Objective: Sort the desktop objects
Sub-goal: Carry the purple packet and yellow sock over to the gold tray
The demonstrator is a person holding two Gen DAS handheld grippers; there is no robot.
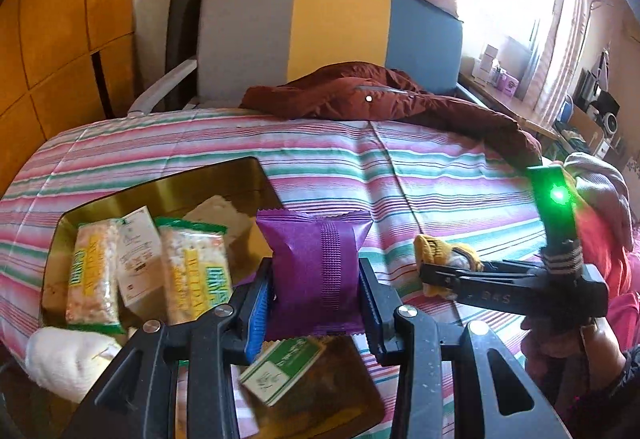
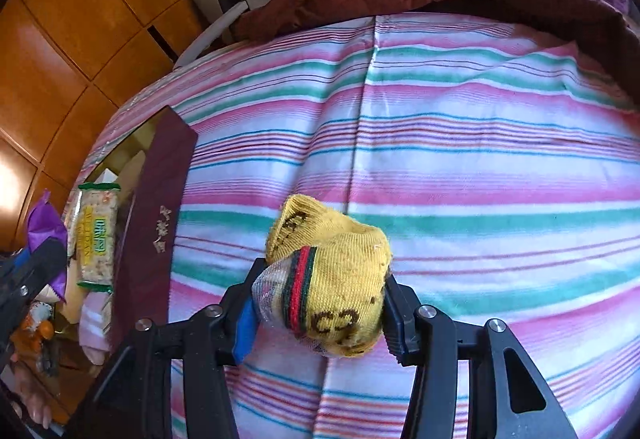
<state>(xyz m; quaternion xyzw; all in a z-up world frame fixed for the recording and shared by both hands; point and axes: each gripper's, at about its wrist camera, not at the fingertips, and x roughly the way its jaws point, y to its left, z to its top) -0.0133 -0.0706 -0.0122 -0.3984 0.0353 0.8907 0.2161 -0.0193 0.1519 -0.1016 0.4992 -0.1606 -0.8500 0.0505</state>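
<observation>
Grippers both loaded over the striped bedspread (image 2: 460,143). The left gripper (image 1: 316,303) is clamped on a purple snack packet (image 1: 316,271), its blue pads pressing the packet's two sides, and it hangs above the gold-lined box (image 1: 168,191) at the bed's left edge. Inside that box lie two clear puffed-rice bars with green and yellow lettering (image 1: 96,271), with a white printed packet (image 1: 138,259) between them. A green and white carton (image 1: 282,365) sits just below the purple packet, near the gripper's fingers, and a white rolled sock (image 1: 68,359) lies at the box's near left corner.

Over to the right gripper (image 2: 320,311): it pinches a balled yellow sock (image 2: 340,279) with a red and green band and dark letters, holding it above the bedspread, apart from the box. From this side the box shows its maroon wall (image 2: 154,239) with pale lettering, a puffed-rice bar just beyond it. A dark red quilted jacket (image 1: 372,99) is draped across the far end of the bed, in front of a grey, yellow and blue chair back (image 1: 332,27).
</observation>
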